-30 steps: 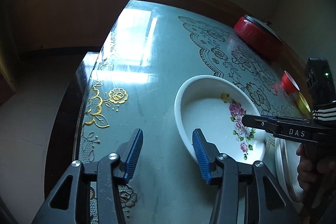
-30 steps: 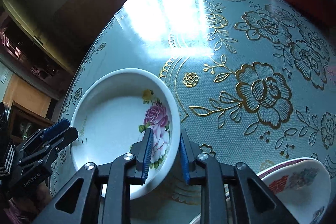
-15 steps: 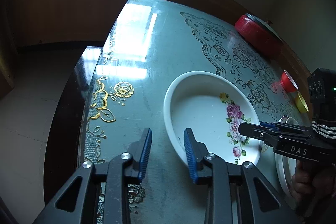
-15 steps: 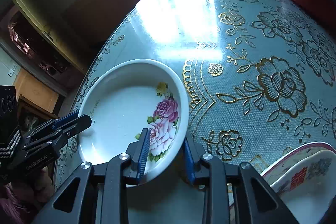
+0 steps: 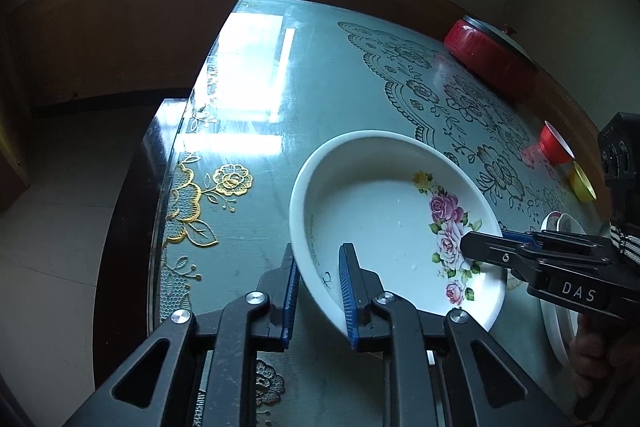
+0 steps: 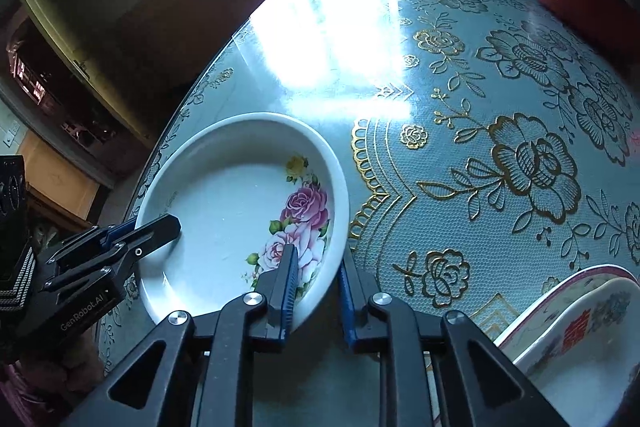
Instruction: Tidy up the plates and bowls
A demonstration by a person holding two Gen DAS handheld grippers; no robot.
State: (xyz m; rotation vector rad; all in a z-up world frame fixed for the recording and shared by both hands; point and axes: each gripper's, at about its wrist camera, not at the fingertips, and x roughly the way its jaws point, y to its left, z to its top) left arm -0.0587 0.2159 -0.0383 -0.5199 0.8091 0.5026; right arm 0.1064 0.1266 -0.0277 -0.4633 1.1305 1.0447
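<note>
Both the left gripper (image 5: 318,291) and right gripper (image 6: 318,293) pinch opposite rims of the white rose-patterned ceramic dish (image 5: 394,227); uneven lifting could make it slip onto the glass-covered worktop (image 6: 460,131)

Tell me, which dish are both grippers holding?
The white rose-painted plate: each gripper clamps its rim. The red-lettered white bowl, nested in a pink-rimmed plate, sits untouched.

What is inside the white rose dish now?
The rose dish holds no food, only painted roses. One finger of each gripper, left and right, reaches in over the rim, hiding small parts.
</note>
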